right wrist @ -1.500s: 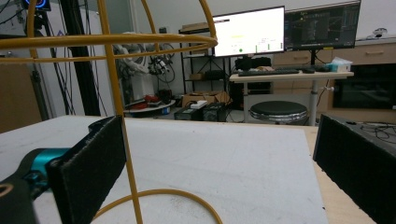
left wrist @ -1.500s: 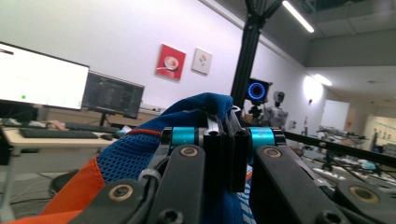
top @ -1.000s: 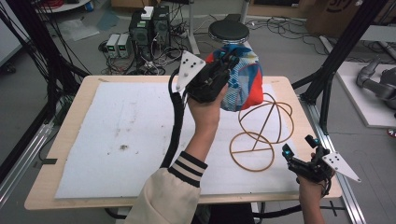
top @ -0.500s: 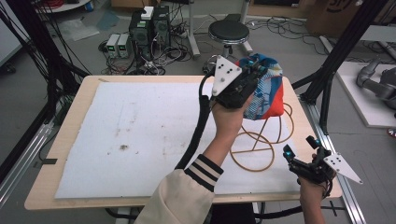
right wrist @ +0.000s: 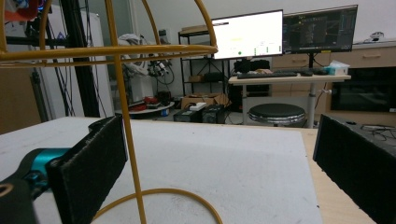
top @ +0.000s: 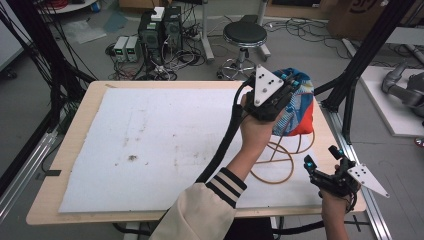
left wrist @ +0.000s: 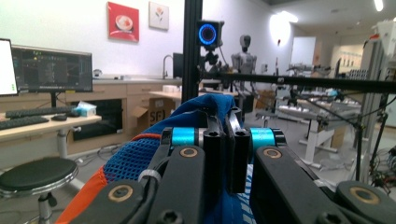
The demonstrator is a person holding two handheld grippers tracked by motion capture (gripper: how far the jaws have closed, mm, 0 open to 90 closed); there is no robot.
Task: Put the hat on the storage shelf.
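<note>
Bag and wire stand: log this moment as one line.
left gripper shut on bag | bag above wire stand | right gripper open, near stand

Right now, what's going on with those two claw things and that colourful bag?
Left gripper shut on the bag, held above the wire stand. Right gripper open, low beside the stand. Nothing in the way.

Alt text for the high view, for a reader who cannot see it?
A person's left gripper is shut on a blue, orange and white fabric bag, held over a yellow wire stand at the far right of a white-topped table. The right gripper waits open near the stand's base.
</note>
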